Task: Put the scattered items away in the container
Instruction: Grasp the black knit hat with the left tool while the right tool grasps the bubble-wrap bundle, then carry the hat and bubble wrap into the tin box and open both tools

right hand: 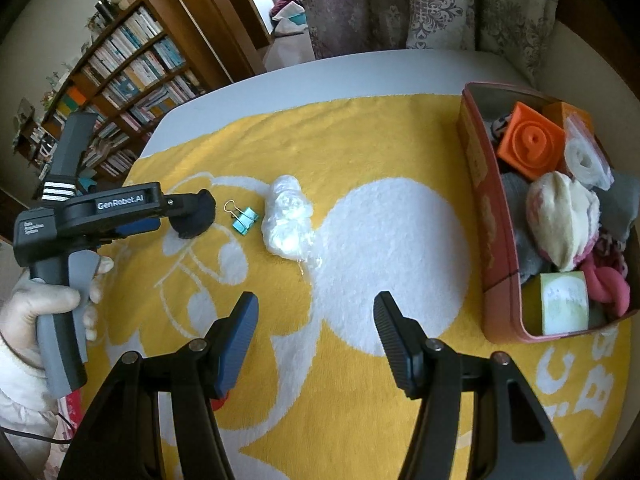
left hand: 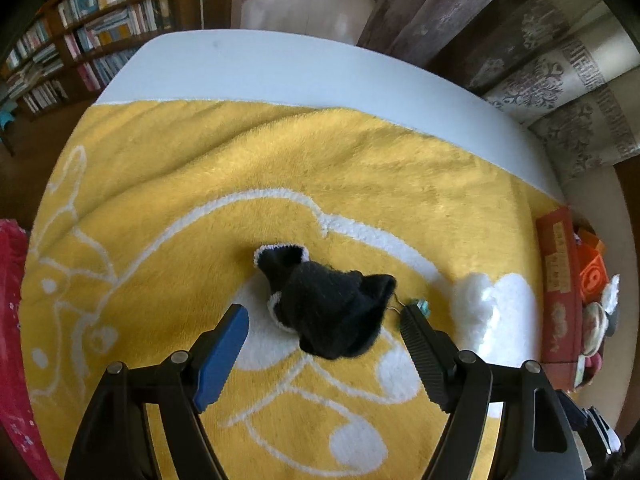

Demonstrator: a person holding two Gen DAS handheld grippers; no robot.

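Observation:
A black sock with white trim point(left hand: 324, 304) lies bunched on the yellow blanket point(left hand: 280, 168). My left gripper point(left hand: 324, 316) is open, with its fingers on either side of the sock and not pressing it. In the right wrist view the sock point(right hand: 196, 214) shows partly behind the left gripper. A teal binder clip point(right hand: 243, 219) and a crumpled clear plastic bag point(right hand: 286, 216) lie to its right. My right gripper point(right hand: 316, 312) hangs open over the blanket, holding nothing. The red container point(right hand: 486, 216) at the right holds several items.
An orange block point(right hand: 530, 146), rolled socks, a pink cloth and a tape roll point(right hand: 564, 304) fill the container. The white table point(left hand: 280, 64) shows beyond the blanket. A bookshelf point(right hand: 120, 80) stands at the left, curtains behind. A gloved hand point(right hand: 48, 308) holds the left gripper's handle.

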